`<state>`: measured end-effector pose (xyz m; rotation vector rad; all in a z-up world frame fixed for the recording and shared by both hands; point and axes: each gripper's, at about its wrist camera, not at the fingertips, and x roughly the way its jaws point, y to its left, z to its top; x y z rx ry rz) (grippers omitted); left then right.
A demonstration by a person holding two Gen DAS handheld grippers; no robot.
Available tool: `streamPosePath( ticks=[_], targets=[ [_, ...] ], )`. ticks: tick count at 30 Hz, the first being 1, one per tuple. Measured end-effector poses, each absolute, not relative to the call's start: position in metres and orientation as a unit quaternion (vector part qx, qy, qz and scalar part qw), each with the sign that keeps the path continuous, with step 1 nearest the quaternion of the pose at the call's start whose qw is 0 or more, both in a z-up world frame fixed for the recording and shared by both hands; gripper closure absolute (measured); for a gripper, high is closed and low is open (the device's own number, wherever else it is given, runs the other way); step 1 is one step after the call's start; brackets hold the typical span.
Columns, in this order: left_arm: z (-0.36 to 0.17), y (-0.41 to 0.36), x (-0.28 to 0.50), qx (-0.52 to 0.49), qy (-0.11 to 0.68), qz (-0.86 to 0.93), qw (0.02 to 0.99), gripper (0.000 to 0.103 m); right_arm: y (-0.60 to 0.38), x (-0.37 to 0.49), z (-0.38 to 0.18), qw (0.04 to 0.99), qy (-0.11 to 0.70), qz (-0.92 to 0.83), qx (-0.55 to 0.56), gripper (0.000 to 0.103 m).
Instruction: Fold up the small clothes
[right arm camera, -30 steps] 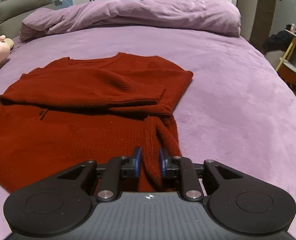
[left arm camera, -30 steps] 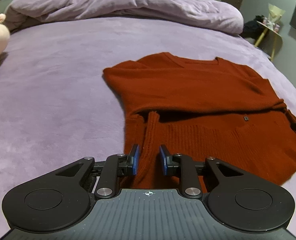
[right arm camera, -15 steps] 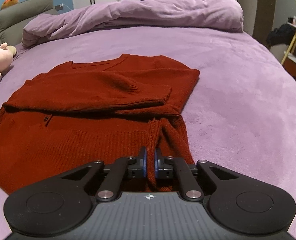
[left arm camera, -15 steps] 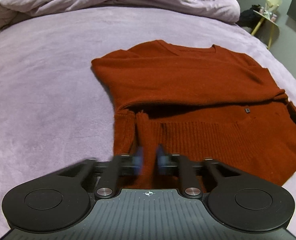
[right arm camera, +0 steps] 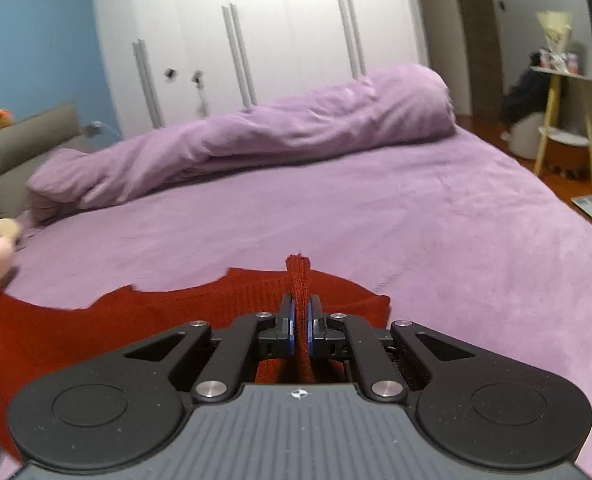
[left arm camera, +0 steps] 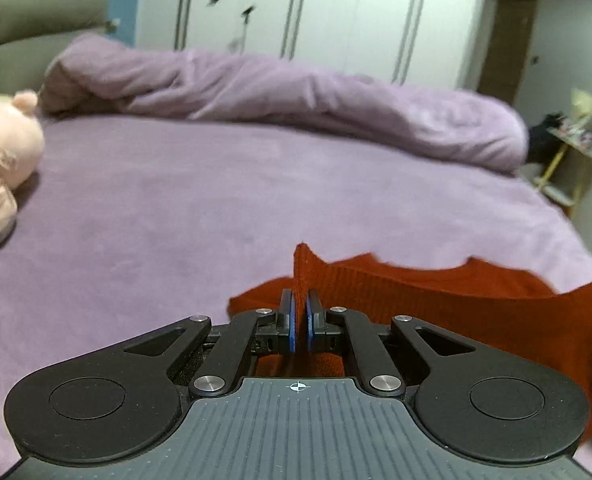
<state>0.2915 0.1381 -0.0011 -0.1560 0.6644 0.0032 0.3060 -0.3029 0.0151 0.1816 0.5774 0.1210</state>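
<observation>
Red sweater [left arm camera: 435, 292] is held lifted above the purple bed [left arm camera: 216, 200], hem pinched at both bottom corners. Left gripper [left arm camera: 298, 320] and right gripper [right arm camera: 300, 320]: jaws clamped on knit. Risk judged: thin pinch could slip out, or uneven carry could skew the fold. Rumpled duvet [right arm camera: 256, 136], white wardrobe [right arm camera: 276, 32] and pink plush toy [left arm camera: 0, 160] are seen.

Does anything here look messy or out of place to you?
Nothing looks damaged or spilled. The rust-red knitted sweater is pinched at its hem by the left gripper and right gripper, mid-fold. The lilac duvet lies bunched up on the bed, with a pink plush toy nearby.
</observation>
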Motion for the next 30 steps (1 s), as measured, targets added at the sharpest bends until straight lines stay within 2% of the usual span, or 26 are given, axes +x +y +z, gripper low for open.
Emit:
streamPosePath(
  ticks=[4, 6, 7, 8, 9, 10, 12, 13, 14, 15, 16, 19, 24, 28, 30],
  targets=[
    [-0.044, 0.135, 0.315, -0.078, 0.4, -0.003, 0.913, 0.094, -0.295, 0.345, -0.022, 0.931, 0.354, 0.05, 0.077, 0.098],
    [-0.051, 0.137, 0.31, -0.085, 0.404, -0.014, 0.911, 0.082, -0.296, 0.352, -0.036, 0.92, 0.381, 0.054, 0.073, 0.096],
    [-0.052, 0.14, 0.306, -0.093, 0.4, -0.025, 0.912, 0.067, -0.297, 0.353, -0.038, 0.917, 0.389, 0.059, 0.073, 0.093],
    [-0.053, 0.144, 0.302, -0.098, 0.401, -0.036, 0.91, 0.059, -0.3, 0.353, -0.039, 0.914, 0.392, 0.065, 0.076, 0.085],
    [-0.055, 0.145, 0.299, -0.101, 0.403, -0.047, 0.909, 0.058, -0.303, 0.351, -0.04, 0.914, 0.393, 0.072, 0.077, 0.08],
    [-0.056, 0.148, 0.298, -0.101, 0.406, -0.055, 0.907, 0.059, -0.304, 0.35, -0.041, 0.914, 0.391, 0.078, 0.073, 0.073],
    [-0.058, 0.146, 0.296, -0.085, 0.409, -0.056, 0.907, 0.064, -0.305, 0.348, -0.042, 0.914, 0.393, 0.079, 0.057, 0.072],
    [-0.058, 0.144, 0.295, -0.074, 0.409, -0.052, 0.908, 0.081, -0.304, 0.35, -0.044, 0.915, 0.392, 0.081, 0.056, 0.074],
    [-0.059, 0.139, 0.294, -0.064, 0.41, -0.048, 0.909, 0.093, -0.304, 0.351, -0.045, 0.916, 0.389, 0.082, 0.056, 0.086],
    [-0.058, 0.137, 0.295, -0.059, 0.41, -0.046, 0.909, 0.094, -0.3, 0.352, -0.045, 0.918, 0.386, 0.079, 0.053, 0.094],
    [-0.054, 0.135, 0.293, -0.052, 0.404, -0.043, 0.912, 0.094, -0.298, 0.352, -0.043, 0.921, 0.378, 0.075, 0.044, 0.097],
    [-0.023, 0.131, 0.289, -0.021, 0.35, -0.033, 0.936, 0.095, -0.291, 0.344, -0.024, 0.937, 0.341, 0.077, 0.019, 0.097],
    [0.011, 0.134, 0.32, -0.033, 0.29, 0.003, 0.956, 0.094, -0.285, 0.359, 0.017, 0.967, 0.253, 0.033, 0.02, 0.097],
    [0.005, 0.127, 0.36, -0.024, 0.275, 0.069, 0.959, 0.094, -0.273, 0.397, 0.018, 0.972, 0.234, -0.015, 0.007, 0.097],
    [-0.013, 0.124, 0.381, -0.019, 0.303, 0.09, 0.949, 0.092, -0.267, 0.417, 0.009, 0.97, 0.24, -0.032, 0.005, 0.097]
  ],
)
